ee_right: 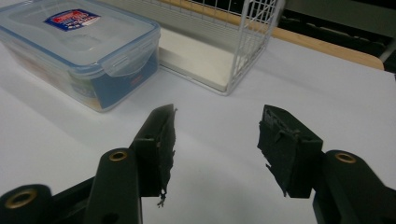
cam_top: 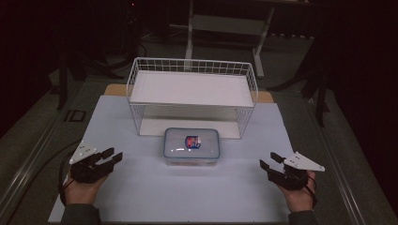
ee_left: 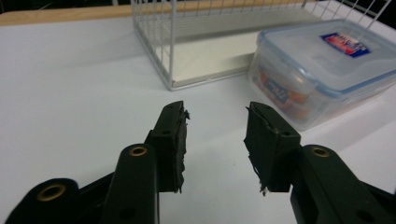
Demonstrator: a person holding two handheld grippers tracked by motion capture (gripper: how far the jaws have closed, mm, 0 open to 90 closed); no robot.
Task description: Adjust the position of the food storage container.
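A clear plastic food box (cam_top: 191,146) with a blue-rimmed lid and a red and blue label sits in the middle of the white mat, just in front of the wire rack (cam_top: 192,93). My left gripper (cam_top: 112,156) rests low at the left of the mat, open, nothing between its jaws. At the right, my right gripper (cam_top: 271,161) is open and empty too. In the left gripper view the box (ee_left: 322,70) lies ahead to the right of the gripper (ee_left: 215,121). From the right gripper (ee_right: 217,123) the box (ee_right: 79,51) shows ahead to the left.
The white wire rack has two shelves, its lower shelf (cam_top: 187,126) right behind the box. The white mat (cam_top: 141,187) covers a wooden table whose edge (cam_top: 112,89) shows at the back. Dark floor and a table frame (cam_top: 225,28) lie beyond.
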